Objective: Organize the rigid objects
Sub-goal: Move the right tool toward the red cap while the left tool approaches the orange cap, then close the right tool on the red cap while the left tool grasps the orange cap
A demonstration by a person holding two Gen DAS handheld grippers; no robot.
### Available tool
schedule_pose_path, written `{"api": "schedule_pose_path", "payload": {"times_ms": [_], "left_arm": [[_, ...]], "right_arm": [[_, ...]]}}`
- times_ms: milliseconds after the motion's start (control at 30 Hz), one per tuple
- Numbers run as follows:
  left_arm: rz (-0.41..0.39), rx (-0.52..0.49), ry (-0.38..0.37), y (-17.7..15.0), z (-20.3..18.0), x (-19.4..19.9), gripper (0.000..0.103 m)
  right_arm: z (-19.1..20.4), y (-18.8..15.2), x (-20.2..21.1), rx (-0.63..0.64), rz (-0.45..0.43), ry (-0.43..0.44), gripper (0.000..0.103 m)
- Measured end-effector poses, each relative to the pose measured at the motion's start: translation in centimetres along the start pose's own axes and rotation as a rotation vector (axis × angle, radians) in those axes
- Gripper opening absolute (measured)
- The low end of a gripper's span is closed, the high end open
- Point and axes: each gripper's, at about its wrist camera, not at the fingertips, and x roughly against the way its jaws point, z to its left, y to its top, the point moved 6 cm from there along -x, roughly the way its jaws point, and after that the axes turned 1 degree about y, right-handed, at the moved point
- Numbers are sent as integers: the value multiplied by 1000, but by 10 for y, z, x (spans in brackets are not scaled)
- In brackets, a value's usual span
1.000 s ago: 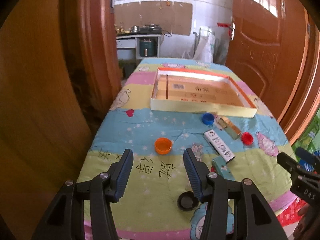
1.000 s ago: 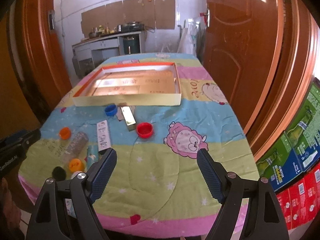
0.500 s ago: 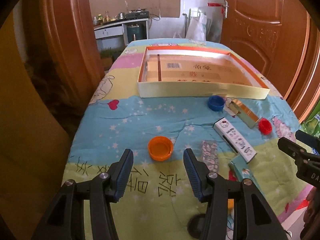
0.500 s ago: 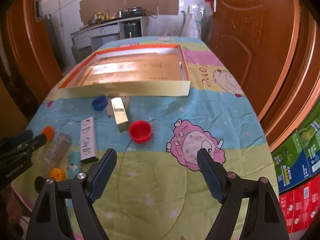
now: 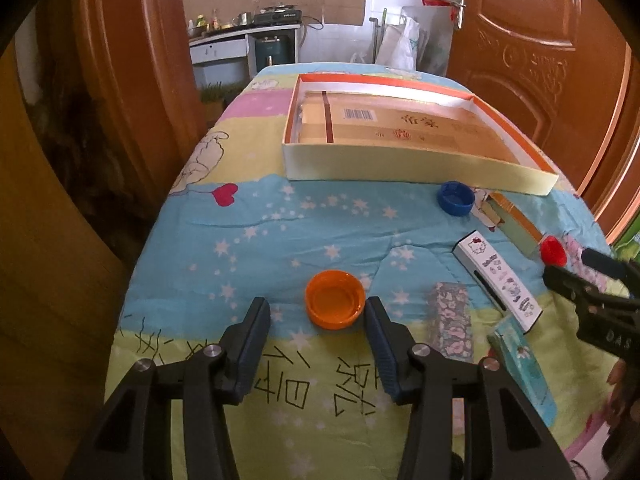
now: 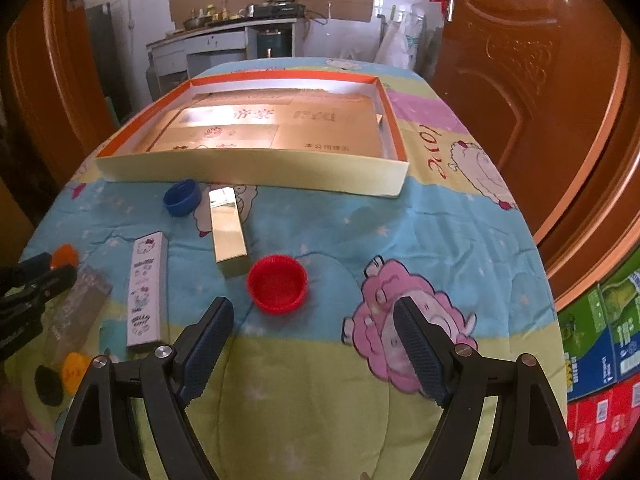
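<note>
An orange bottle cap (image 5: 335, 298) lies open side up on the patterned cloth. It sits between the fingertips of my left gripper (image 5: 316, 312), close to the right finger and apart from the left one; the jaws are closing and not pressing on it. A red cap (image 6: 277, 283) lies just beyond the tips of my right gripper (image 6: 314, 308), which is wide open and holds nothing. Between the two lie a white cartoon-printed box (image 5: 498, 280), a gold box (image 6: 228, 236), a blue cap (image 5: 455, 197), a floral box (image 5: 450, 318) and a teal box (image 5: 524, 364).
A shallow orange-rimmed cardboard tray (image 5: 400, 168) lies across the far half of the table. A black cap (image 6: 48, 384) and a yellow cap (image 6: 74, 368) lie near the front left edge. Wooden doors flank the table, and stacked cartons (image 6: 600, 340) stand to the right.
Both grippers have come forward and down toward the cloth. The orange cap now sits between the left fingertips, which stand slightly narrower. The red cap is now close to the right tips.
</note>
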Motion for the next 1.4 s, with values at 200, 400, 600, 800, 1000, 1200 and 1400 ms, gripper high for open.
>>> {"api": "schedule_pose_path", "payload": {"times_ms": [200,400,600,800,1000,1200,1400], "left_arm": [[-14,27,8,-2,1,1,49],[-46,42,-22,-6,4,5,49],[-45,22,17,-6,0,5,46],[-50,55,-22,-6,7,8,23],[-61,48,-22,-5,7,11,22],[-94,46,-32,2,5,25,1],[-53,40,-59,1,5,18,1]], "right_arm": [[1,8,-9,0,-7,35,69],[6,12,-7,27,-32,48,33],[11,8,-3,41,-40,38,30],[9,-2,5,25,-44,54,30],[6,-7,17,12,-63,73,30],[1,-4,33,-7,-89,96,30],[1,-3,38,-2,-89,91,30]]}}
